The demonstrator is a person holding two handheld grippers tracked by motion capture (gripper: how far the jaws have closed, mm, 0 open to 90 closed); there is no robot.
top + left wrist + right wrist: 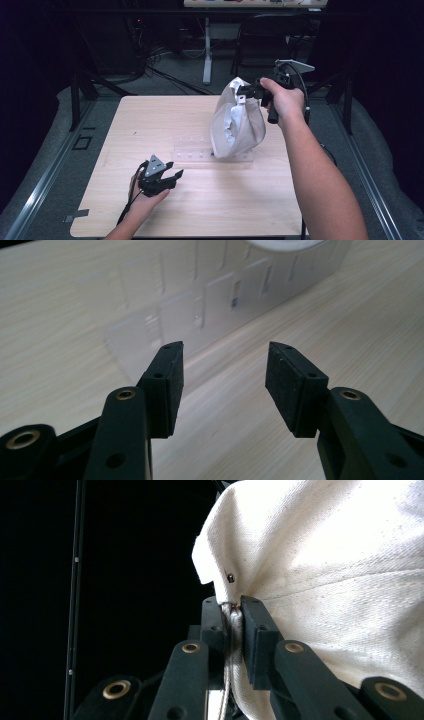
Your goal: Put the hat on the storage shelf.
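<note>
A white cloth bag hangs above the table's middle, its bottom resting on a clear plastic rack. My right gripper is shut on the bag's top edge; in the right gripper view the pads pinch a fold of the bag between them. My left gripper sits low over the table at the front left, open with nothing between its fingers. The left gripper view has my left gripper pointing at the clear rack, a short way from it.
The light wooden table has bare surface on all sides of the rack. Behind it are a desk leg, cables on the floor and a dark chair. Metal rails run along both sides.
</note>
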